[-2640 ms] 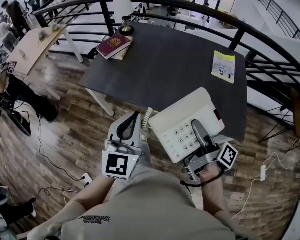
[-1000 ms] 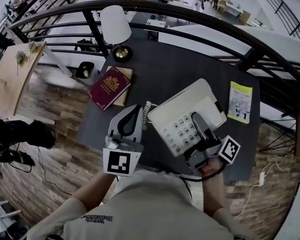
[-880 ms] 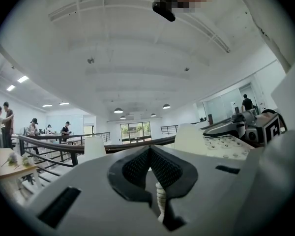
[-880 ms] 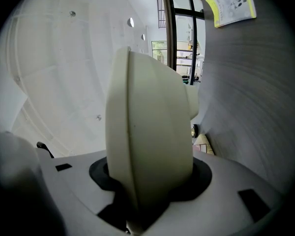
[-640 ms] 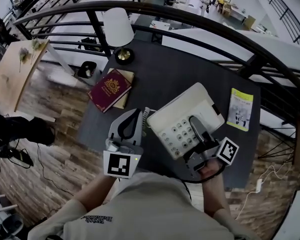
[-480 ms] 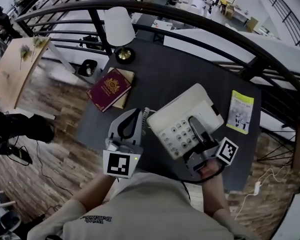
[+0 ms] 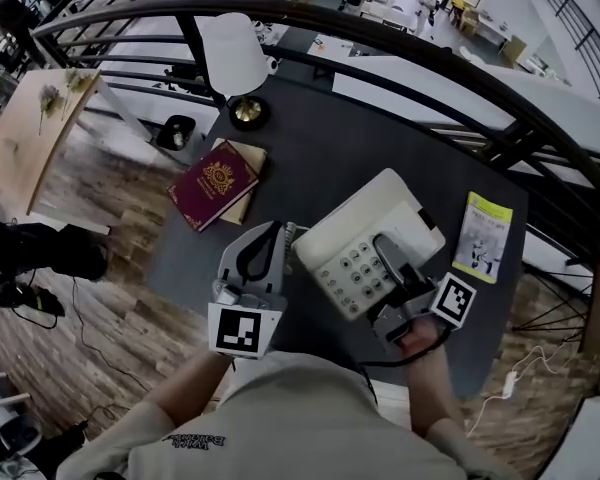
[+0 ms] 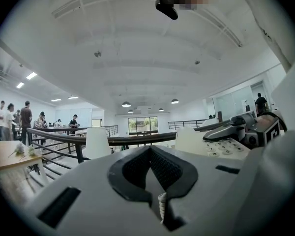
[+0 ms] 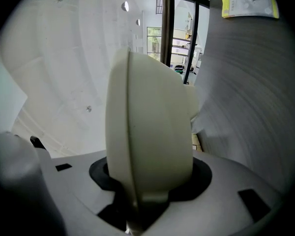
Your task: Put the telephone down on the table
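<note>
A cream telephone with a grey keypad hangs over the near part of the dark table. My right gripper is shut on its near right edge, one jaw lying across the keypad. In the right gripper view the cream telephone body fills the gap of the right gripper. My left gripper is beside the phone's left side. In the left gripper view the left gripper is shut on the white coiled cord, seen also as the cord in the head view.
A burgundy book lies at the table's left. A white lamp stands on a brass base at the back left corner. A yellow-green booklet lies at the right. A dark railing curves behind the table.
Both grippers and the telephone have moved forward from short of the table's near edge to over the table, and have sunk a little. Both grips are unchanged.
</note>
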A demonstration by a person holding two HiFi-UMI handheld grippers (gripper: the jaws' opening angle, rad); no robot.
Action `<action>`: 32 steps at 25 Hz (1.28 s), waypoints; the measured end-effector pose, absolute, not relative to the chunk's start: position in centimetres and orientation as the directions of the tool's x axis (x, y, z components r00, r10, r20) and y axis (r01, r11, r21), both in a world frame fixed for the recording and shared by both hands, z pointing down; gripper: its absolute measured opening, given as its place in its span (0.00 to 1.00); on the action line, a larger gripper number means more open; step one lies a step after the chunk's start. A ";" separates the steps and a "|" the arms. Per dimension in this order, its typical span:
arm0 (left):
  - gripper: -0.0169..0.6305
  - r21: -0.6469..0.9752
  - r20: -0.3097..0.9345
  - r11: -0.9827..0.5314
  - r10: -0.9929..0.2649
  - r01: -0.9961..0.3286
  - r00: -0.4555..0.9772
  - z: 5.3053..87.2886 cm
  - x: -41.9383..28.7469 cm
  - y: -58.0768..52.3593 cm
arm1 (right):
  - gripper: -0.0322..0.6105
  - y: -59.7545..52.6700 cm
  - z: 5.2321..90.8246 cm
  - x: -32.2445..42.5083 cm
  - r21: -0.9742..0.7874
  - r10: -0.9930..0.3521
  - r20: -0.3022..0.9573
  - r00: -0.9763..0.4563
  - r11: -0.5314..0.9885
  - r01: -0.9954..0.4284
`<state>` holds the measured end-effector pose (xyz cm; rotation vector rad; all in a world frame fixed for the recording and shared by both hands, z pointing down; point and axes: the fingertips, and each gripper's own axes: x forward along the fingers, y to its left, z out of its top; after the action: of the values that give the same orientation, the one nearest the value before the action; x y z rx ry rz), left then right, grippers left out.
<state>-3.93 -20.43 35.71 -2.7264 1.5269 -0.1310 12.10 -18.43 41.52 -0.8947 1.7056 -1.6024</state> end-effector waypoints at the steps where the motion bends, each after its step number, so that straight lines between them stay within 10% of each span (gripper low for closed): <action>1: 0.03 -0.052 0.067 -0.520 -0.854 -0.853 0.517 35.9 -3.8 -20.9 | 0.36 -19.0 41.8 12.2 -0.998 -0.815 0.015 -0.579 0.026 -0.061; 32: 0.03 -0.029 0.111 -0.410 -0.908 -0.912 0.404 50.2 -1.3 -45.4 | 0.36 -48.1 58.2 11.6 -0.970 -0.724 0.231 -0.650 -0.119 -0.212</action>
<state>-1.34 -45.43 50.16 -2.6622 1.7257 -0.1734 11.61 -48.07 58.18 -1.0343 1.7755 -1.8208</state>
